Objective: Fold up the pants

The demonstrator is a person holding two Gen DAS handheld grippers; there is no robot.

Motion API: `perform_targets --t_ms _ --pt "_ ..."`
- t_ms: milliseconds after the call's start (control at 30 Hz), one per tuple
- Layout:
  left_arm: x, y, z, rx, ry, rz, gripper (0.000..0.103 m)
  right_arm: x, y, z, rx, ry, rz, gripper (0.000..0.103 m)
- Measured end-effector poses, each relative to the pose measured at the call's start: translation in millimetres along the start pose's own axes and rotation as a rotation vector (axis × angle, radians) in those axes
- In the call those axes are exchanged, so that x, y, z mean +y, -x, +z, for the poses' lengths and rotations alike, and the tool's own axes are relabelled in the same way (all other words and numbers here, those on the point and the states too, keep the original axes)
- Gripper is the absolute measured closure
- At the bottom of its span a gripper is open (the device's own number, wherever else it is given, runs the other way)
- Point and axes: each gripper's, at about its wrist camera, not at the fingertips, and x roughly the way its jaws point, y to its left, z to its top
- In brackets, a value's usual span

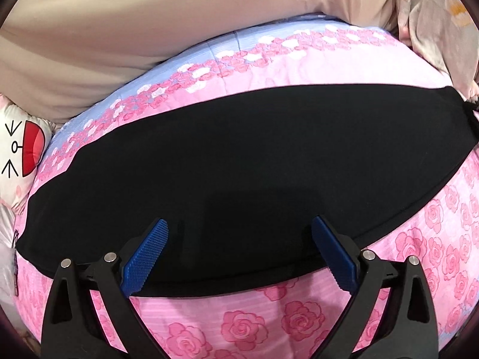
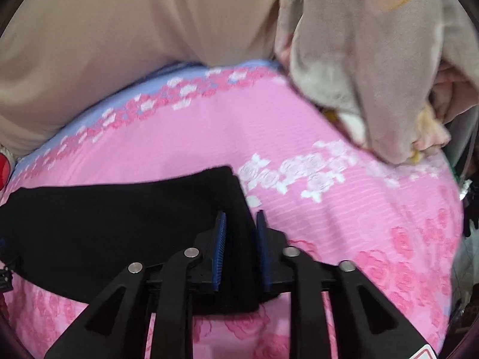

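Right claw point(image 2: 238, 224) was clamped on one end of the black pants point(image 2: 119, 215), its blue pads pinching the cloth edge. Left claw point(image 1: 239, 230) hung spread wide over the pants point(image 1: 239, 149), gripping nothing. They lay flat as a long dark band across the pink rose bedspread point(image 1: 299, 314). Beyond it hung a beige curtain point(image 1: 149, 30), with a crumpled floral cloth point(image 2: 374, 74) alongside and a cartoon pillow point(image 1: 18, 146) at the opposite side.
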Motion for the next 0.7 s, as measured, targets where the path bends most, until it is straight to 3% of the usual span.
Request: perform_targets --t_ms 67,100,267,533,700 --pt "-2 1 1 -0.006 -0.001 -0.002 0.008 -9 11 -8 -0.01 -0.045 -0.002 0.046" --pt "-3 1 2 -0.008 -0.001 0.0 0.008 -14 11 -12 0.004 -0.072 -0.001 0.044" --pt "-10 5 8 -0.027 -0.014 0.037 0.008 -23 11 -30 0.029 -0.149 0.032 0.044" --pt "-6 11 13 -0.048 -0.005 0.107 0.007 -6 -18 -32 0.102 -0.139 0.062 0.044" --pt "8 8 13 -0.039 0.03 0.124 0.007 -2 -23 -31 0.105 -0.148 0.05 0.041"
